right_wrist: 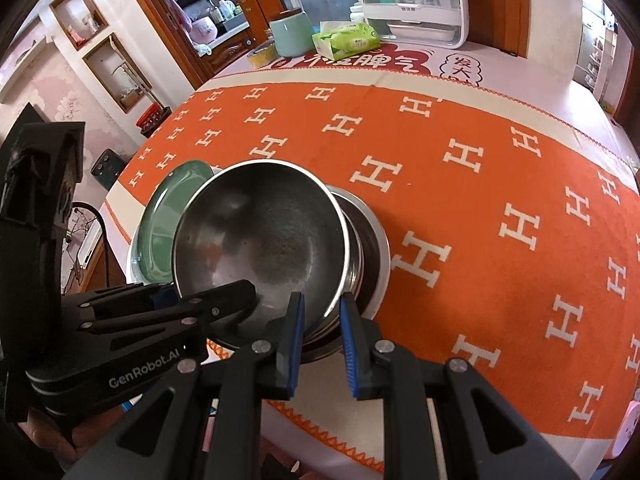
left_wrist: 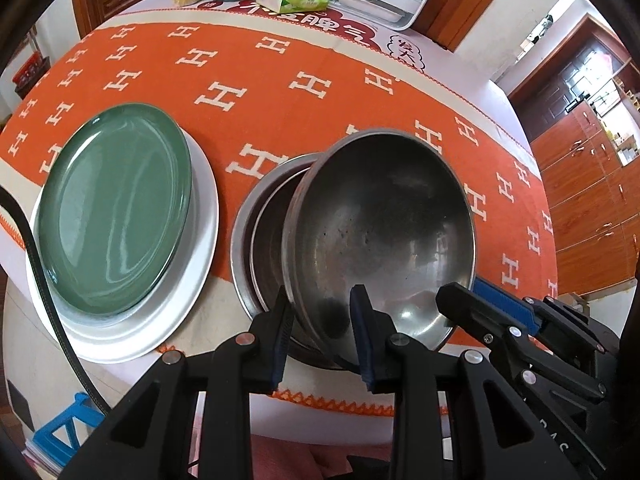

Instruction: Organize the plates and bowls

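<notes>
The plates look sorted on the desk [left_wrist: 280,92], which wears a woven orange cloth: a glossy green plate [left_wrist: 116,208] lies on a wide white plate [left_wrist: 188,280]. What remains, I judge, is seating the dull steel bowl [left_wrist: 380,232], tilted over the nested steel bowls [left_wrist: 260,220]. The left gripper [left_wrist: 322,332] and right gripper [right_wrist: 320,344] each pinch its near rim between narrow jaws.

Bright even daylight, sharp focus, glare streaks on green plate [left_wrist: 116,208], strong fisheye bending, dark vignetted corners
</notes>
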Motion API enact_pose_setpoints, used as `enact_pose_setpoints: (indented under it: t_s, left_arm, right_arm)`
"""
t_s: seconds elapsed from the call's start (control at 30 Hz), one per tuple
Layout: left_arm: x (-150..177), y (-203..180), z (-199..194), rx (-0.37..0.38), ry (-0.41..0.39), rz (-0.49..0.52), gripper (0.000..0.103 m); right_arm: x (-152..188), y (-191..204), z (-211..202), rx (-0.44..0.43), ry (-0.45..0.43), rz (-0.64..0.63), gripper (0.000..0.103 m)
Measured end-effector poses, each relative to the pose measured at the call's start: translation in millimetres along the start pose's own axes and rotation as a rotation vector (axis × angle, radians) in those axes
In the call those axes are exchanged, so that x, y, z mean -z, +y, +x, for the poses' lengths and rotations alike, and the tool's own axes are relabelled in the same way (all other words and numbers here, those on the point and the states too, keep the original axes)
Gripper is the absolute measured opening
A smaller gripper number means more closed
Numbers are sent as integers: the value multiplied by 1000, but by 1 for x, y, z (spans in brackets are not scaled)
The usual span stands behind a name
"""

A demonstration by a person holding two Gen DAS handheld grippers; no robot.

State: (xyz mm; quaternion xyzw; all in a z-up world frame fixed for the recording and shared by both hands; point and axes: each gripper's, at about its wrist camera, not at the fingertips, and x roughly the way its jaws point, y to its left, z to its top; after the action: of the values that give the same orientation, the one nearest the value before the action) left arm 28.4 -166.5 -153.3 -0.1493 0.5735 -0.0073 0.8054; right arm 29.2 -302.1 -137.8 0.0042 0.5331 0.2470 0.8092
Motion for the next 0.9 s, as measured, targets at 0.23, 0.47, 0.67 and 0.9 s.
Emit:
enact_pose_setpoints:
  t_s: [0.23,0.47,0.67,0.9]
  left_arm:
    - [-3,0,1,-6,5,3,28]
    - [-7,-2,-6,-8,-22,11,43]
    - [-7,2,-18,2,-68,-16,57]
    - [-3,12,-22,-4,-90,-79,70]
  right_arm:
    - [-1,-2,-1,8,-5,15,18]
    - [-5,-5,-7,2,-43,29,18]
    - [-7,-6,-11,-16,-69,37,18]
    - [-7,-11,-9,-38,-64,44,29]
